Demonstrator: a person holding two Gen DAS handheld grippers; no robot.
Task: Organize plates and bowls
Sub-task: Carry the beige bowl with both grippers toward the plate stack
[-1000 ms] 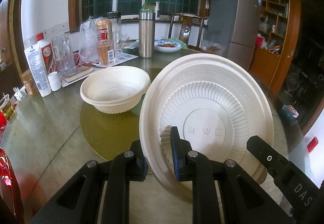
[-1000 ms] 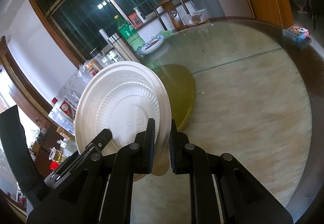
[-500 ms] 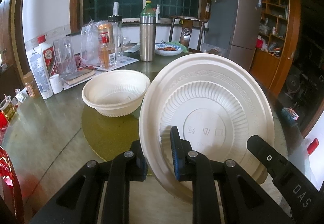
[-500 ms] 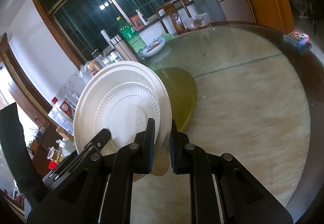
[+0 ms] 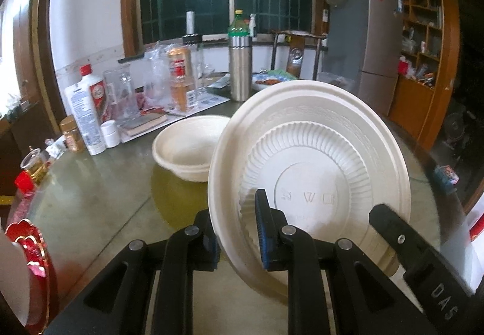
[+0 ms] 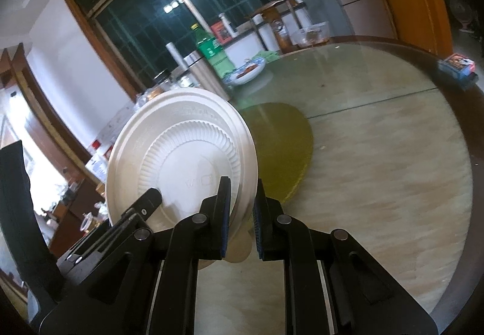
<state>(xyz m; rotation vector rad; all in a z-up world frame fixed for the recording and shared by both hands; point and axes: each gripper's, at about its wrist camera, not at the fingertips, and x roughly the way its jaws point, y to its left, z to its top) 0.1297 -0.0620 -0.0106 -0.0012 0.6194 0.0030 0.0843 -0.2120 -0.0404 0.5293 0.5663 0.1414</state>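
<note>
A white disposable plate [image 5: 317, 171] stands on edge above the table, its ribbed underside towards both cameras. My left gripper [image 5: 236, 223] is shut on its lower rim. My right gripper [image 6: 242, 201] is shut on the same plate [image 6: 181, 150] farther along the rim. The right gripper's finger [image 5: 390, 223] shows beside the plate in the left wrist view, and the left gripper's finger [image 6: 148, 201] shows in the right wrist view. A white bowl [image 5: 187, 150] sits upright on a yellow-green round mat [image 5: 181, 195] behind the plate, to the left.
The round glass-topped table [image 6: 378, 171] carries bottles and jars [image 5: 90, 111] at the back left, a steel flask [image 5: 240, 68] and a dish of food [image 6: 245, 71]. A small box [image 6: 456, 65] lies at the right edge. A red object [image 5: 27, 244] sits near left.
Both grippers have tipped upward slightly with the plate, so the room sits lower in the views. The grip on the plate is unchanged and the bowl has not moved.
</note>
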